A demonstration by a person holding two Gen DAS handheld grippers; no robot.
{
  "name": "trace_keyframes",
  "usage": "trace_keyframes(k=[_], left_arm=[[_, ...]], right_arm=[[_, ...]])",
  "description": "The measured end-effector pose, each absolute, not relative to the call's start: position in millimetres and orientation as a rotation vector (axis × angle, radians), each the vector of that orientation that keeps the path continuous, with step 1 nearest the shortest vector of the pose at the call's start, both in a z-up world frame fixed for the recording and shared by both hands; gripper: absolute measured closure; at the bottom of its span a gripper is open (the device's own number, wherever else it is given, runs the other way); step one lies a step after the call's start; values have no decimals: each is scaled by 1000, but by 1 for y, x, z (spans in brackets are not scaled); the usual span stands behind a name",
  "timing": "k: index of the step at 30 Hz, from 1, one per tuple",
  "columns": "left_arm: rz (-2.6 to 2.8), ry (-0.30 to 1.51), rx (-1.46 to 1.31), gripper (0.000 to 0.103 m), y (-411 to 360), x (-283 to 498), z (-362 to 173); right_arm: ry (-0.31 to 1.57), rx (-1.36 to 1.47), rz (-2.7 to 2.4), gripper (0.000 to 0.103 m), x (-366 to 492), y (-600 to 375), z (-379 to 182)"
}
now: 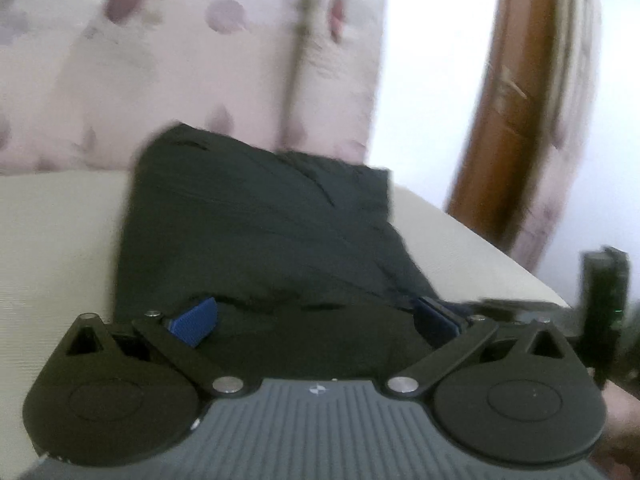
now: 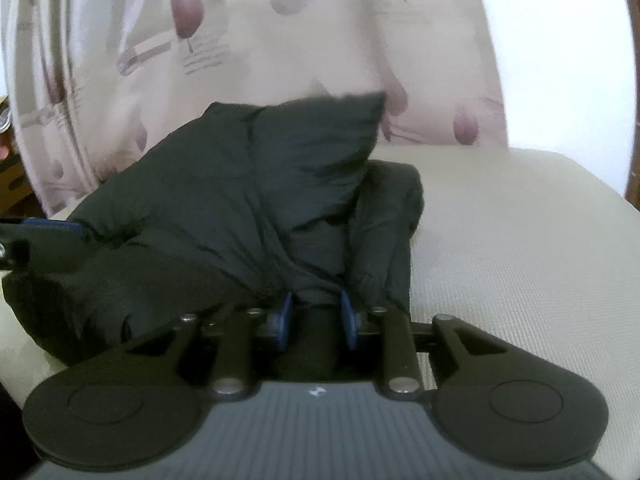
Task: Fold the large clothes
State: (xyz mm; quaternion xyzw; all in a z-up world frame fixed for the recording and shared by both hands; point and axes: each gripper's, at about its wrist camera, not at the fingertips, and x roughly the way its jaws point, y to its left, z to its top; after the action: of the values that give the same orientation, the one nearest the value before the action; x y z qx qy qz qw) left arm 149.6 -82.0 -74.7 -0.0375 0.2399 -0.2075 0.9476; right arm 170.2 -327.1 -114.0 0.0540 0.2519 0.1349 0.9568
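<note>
A dark puffy garment (image 1: 260, 232) lies folded on a cream cushioned surface (image 1: 52, 248). My left gripper (image 1: 316, 320) is open, its blue pads (image 1: 196, 320) spread wide at the garment's near edge. In the right wrist view the same garment (image 2: 248, 200) is bunched up, and my right gripper (image 2: 316, 312) is shut on a fold of it, its blue pads (image 2: 285, 312) pinching the cloth. The left gripper's blue pad shows at the left edge of the right wrist view (image 2: 52, 228). The right gripper's body shows at the right edge of the left wrist view (image 1: 604, 292).
A pale curtain with purple floral print (image 1: 200, 60) hangs behind the surface; it also shows in the right wrist view (image 2: 280, 40). A brown wooden frame (image 1: 516, 100) stands at the right. Bare cream cushion (image 2: 520, 240) lies right of the garment.
</note>
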Motion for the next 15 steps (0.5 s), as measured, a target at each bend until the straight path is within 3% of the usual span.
trace_keyframes(k=[2, 3, 4, 6, 9, 15], left_arm=[[-379, 483, -79, 0, -71, 144, -71], [-365, 488, -76, 0, -65, 144, -69], [-355, 496, -72, 0, -61, 144, -67], [-327, 500, -68, 0, -50, 149, -64], [-311, 512, -106, 0, -30, 162, -63], [-382, 638, -207, 0, -1, 216, -86]], right_arm=[[505, 142, 268, 55, 164, -332, -108], [497, 159, 270, 43, 161, -336, -104], [480, 177, 265, 24, 156, -340, -100], [425, 198, 244, 3, 147, -348, -91], [424, 201, 249, 0, 151, -358, -82], [629, 231, 297, 0, 204, -361, -96]])
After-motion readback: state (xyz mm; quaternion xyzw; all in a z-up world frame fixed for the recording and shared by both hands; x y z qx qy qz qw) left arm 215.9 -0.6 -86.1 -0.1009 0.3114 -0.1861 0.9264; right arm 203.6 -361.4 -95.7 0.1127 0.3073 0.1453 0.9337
